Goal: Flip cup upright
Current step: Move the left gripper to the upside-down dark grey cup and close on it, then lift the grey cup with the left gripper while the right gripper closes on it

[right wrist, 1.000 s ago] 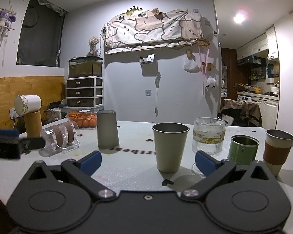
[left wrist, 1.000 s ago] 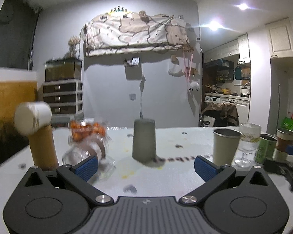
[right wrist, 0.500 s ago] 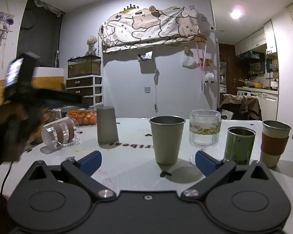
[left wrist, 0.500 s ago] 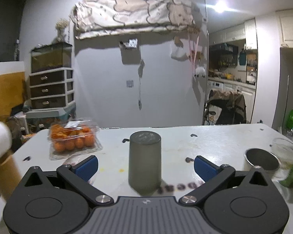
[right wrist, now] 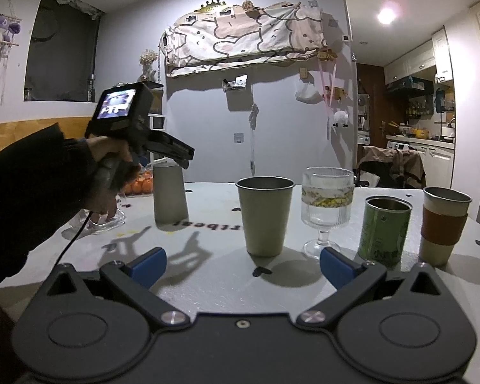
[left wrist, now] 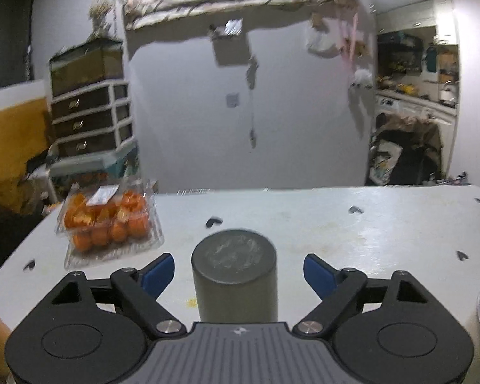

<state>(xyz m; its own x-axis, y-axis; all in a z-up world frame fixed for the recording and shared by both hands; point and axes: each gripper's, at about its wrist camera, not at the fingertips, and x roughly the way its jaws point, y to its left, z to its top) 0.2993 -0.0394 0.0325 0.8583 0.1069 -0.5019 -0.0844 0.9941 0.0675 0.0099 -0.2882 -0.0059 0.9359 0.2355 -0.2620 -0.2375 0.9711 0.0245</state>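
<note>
Black left gripper (left wrist: 239,276) (silver screws), blue pads (left wrist: 158,272), dark sleeve (right wrist: 25,172).

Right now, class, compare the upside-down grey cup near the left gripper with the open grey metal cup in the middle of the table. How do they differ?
The upside-down grey cup stands on its mouth, closed base up; the open grey metal cup stands upright, rim up. The upside-down cup sits between the open fingers of the left gripper, untouched; the open cup has no gripper around it. Both are plain grey tapered tumblers on the white table.

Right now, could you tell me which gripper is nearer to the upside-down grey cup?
Left. The left gripper straddles the upside-down cup, fingers open either side; the right gripper sits farther back, facing an upright cup.
</note>
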